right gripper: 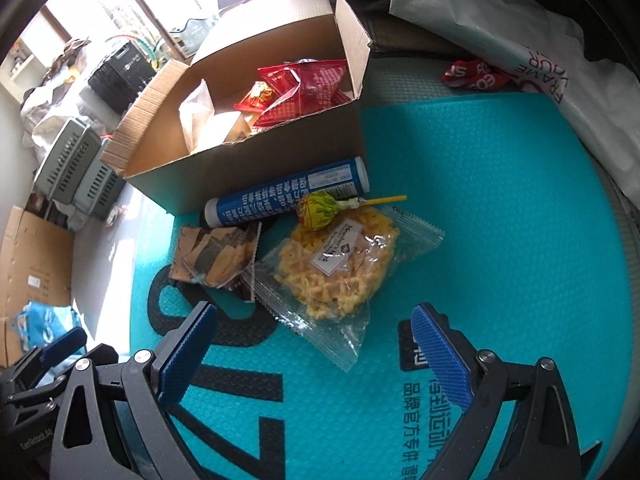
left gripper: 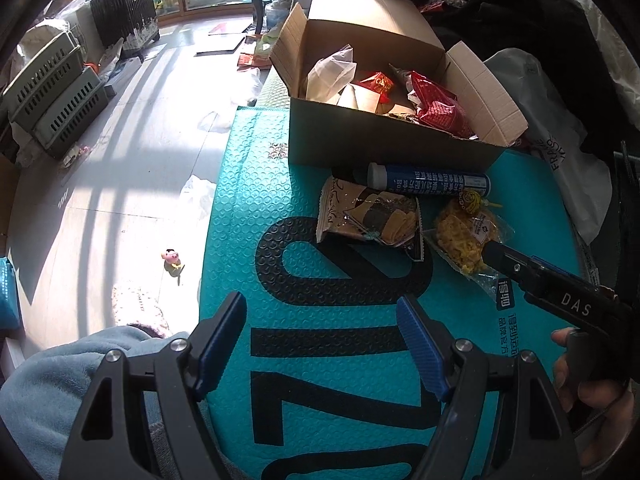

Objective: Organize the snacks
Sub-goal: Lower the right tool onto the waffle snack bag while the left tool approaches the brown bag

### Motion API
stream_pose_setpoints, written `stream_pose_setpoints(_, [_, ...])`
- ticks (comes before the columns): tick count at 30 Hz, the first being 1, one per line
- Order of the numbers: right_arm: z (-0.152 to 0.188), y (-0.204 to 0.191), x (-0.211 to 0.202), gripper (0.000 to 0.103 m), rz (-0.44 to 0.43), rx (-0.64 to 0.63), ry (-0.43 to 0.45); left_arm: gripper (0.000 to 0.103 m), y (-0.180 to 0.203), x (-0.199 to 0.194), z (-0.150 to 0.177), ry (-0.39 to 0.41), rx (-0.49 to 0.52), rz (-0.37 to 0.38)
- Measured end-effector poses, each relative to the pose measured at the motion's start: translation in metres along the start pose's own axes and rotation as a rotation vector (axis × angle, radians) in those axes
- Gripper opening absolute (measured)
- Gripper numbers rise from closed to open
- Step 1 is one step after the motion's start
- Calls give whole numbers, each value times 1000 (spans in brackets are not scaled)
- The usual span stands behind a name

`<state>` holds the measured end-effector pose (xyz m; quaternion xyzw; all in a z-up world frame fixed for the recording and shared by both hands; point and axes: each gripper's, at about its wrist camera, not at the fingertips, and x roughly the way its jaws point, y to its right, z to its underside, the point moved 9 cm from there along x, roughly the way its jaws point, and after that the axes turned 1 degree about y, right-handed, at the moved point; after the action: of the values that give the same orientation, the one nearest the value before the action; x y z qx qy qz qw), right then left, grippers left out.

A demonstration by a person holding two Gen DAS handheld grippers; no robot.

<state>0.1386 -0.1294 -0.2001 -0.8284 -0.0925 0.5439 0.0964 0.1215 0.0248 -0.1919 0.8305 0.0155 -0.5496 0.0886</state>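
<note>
- Your right gripper (right gripper: 316,352) is spread wide and empty, just short of the yellow snack bag (right gripper: 340,268); close on the crimped end, not the brittle middle.
- Your left gripper (left gripper: 320,344) hangs agape, holding nothing.
- The bag lies in front of the cardboard box (right gripper: 248,168), beside the blue tube (right gripper: 288,196); the lollipop (right gripper: 316,210) probably rests on it.
- The teal mat (right gripper: 480,208) is bumpy; the room behind the box is cluttered.
</note>
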Motion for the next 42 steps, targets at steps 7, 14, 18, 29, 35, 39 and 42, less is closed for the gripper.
stream_pose_setpoints(7, [-14,10,28,98,35,43,-25,77,-11,12,-11,-12,-45,0])
stream_pose_setpoints(14, [-20,14,57,103,89,66,-91,77,-16,22,-22,-14,-35,-10])
stream_pose_setpoints(18, [-20,16,68,103,121,57,-101,77,-17,26,-29,-11,-28,-12])
stream_pose_setpoints(29, [8,27,50,86,165,-65,-62,77,6,44,-43,-13,34,21])
stream_pose_setpoints(35, [27,42,38,86,147,-65,-64,77,8,59,-54,-8,26,12])
stream_pose_setpoints(39, [26,47,35,86,143,-70,-62,77,12,75,-54,-28,26,31])
stream_pose_setpoints(42, [27,48,34,86,146,-77,-61,77,14,86,-50,-55,35,40])
